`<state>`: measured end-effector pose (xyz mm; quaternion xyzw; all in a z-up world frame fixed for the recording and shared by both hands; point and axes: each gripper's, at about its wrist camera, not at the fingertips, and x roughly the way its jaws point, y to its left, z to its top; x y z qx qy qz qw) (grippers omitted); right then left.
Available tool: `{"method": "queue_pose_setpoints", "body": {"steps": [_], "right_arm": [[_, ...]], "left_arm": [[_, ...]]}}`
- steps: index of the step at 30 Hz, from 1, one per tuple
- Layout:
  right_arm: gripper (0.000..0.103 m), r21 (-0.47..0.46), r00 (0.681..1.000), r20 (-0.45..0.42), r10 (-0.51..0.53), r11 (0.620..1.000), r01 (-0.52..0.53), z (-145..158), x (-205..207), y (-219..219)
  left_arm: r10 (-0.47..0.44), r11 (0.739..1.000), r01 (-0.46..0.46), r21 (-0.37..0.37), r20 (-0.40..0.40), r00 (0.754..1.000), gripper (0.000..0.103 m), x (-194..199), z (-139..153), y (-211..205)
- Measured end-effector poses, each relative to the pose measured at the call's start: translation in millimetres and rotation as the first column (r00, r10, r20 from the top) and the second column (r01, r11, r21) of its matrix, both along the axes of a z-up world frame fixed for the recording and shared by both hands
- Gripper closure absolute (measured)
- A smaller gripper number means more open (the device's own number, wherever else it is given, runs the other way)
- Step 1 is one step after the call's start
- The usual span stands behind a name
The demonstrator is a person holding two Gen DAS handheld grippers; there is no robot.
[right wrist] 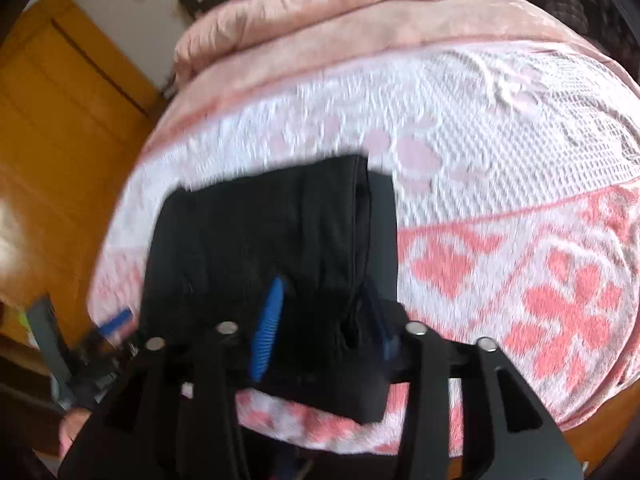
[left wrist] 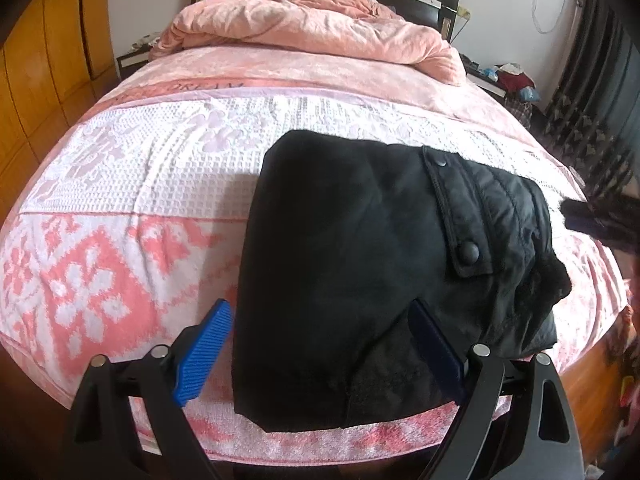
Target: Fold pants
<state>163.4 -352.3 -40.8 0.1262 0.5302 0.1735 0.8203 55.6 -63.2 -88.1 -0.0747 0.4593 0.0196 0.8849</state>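
Pants [left wrist: 352, 248] lie folded on bed [left wrist: 120, 184], both tools gaping, gripping nothing.

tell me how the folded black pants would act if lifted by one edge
The black pants would probably flop and unfold, since the stacked layers sag loosely at the near edge. They look thick and quilted near the snap flap, so likely heavy for cloth. They should not slide easily on the textured bedspread.
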Motion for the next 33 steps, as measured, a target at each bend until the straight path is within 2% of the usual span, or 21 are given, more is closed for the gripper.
{"method": "queue_pose_setpoints", "body": {"steps": [2,4,7,9,11,12,13,17,20,22,24,26,30,33], "right_arm": [[0.049,0.001,1.0,-0.006,-0.004,1.0,0.004,-0.1,15.8,0.5],[0.047,0.053,0.999,-0.05,-0.01,0.999,0.013,-10.2,37.9,-0.3],[0.043,0.077,0.994,-0.112,-0.011,0.997,0.02,-25.4,56.7,0.9],[0.052,0.129,0.992,-0.126,0.016,0.992,0.0,-30.4,63.8,4.1],[0.082,0.146,0.991,-0.12,0.053,0.989,-0.035,-29.3,67.3,10.3],[0.087,0.108,0.993,-0.099,0.066,0.993,-0.056,-26.0,68.6,15.2],[0.097,0.089,0.993,-0.087,0.075,0.994,-0.067,-22.6,69.3,18.2],[0.099,0.019,0.997,-0.06,0.039,0.999,-0.038,-20.3,75.5,21.1],[0.097,-0.034,0.994,-0.111,0.011,0.999,-0.015,-42.7,81.8,22.4],[0.094,-0.045,0.994,-0.111,0.016,0.999,-0.022,-49.4,78.1,21.9],[0.086,-0.026,0.996,-0.085,0.012,1.0,-0.015,-43.9,68.9,16.9],[0.074,0.005,0.997,-0.074,0.001,1.0,0.0,-36.6,58.9,7.9],[0.067,0.025,0.998,-0.061,-0.008,1.0,0.009,-21.3,26.1,-6.6],[0.055,0.022,0.999,-0.052,-0.007,1.0,0.008,-14.3,-2.9,-11.1]], "left_arm": [[-0.008,1.0,0.008,0.01,-0.001,1.0,0.013,0.2,0.5,-1.4],[-0.013,1.0,0.013,0.018,-0.007,1.0,0.013,0.2,-0.9,-1.9],[-0.012,1.0,0.013,0.023,-0.02,1.0,0.013,1.3,-4.7,-0.4],[-0.006,1.0,0.007,0.024,-0.027,1.0,0.013,2.8,-7.0,1.8],[0.004,1.0,-0.003,0.016,-0.035,0.999,0.013,5.7,-9.8,2.5],[0.006,1.0,-0.005,0.01,-0.037,0.999,0.013,7.2,-10.6,2.6],[0.006,1.0,-0.006,0.006,-0.038,0.999,0.013,8.6,-11.6,1.9],[-0.008,1.0,0.009,0.02,-0.052,0.999,0.013,12.9,-17.3,-6.6],[-0.025,0.999,0.026,0.028,-0.053,0.998,0.013,11.7,-17.4,-11.2],[-0.034,0.999,0.036,0.037,-0.051,0.998,0.013,9.4,-16.7,-13.3],[-0.037,0.998,0.039,0.046,-0.05,0.998,0.013,7.4,-16.3,-12.9],[-0.037,0.999,0.039,0.037,-0.047,0.998,0.013,6.0,-15.1,-12.0],[-0.031,0.999,0.032,0.023,-0.042,0.999,0.013,5.2,-13.7,-11.5],[-0.032,0.999,0.033,0.026,-0.048,0.998,0.013,5.3,-16.0,-12.6]]}}
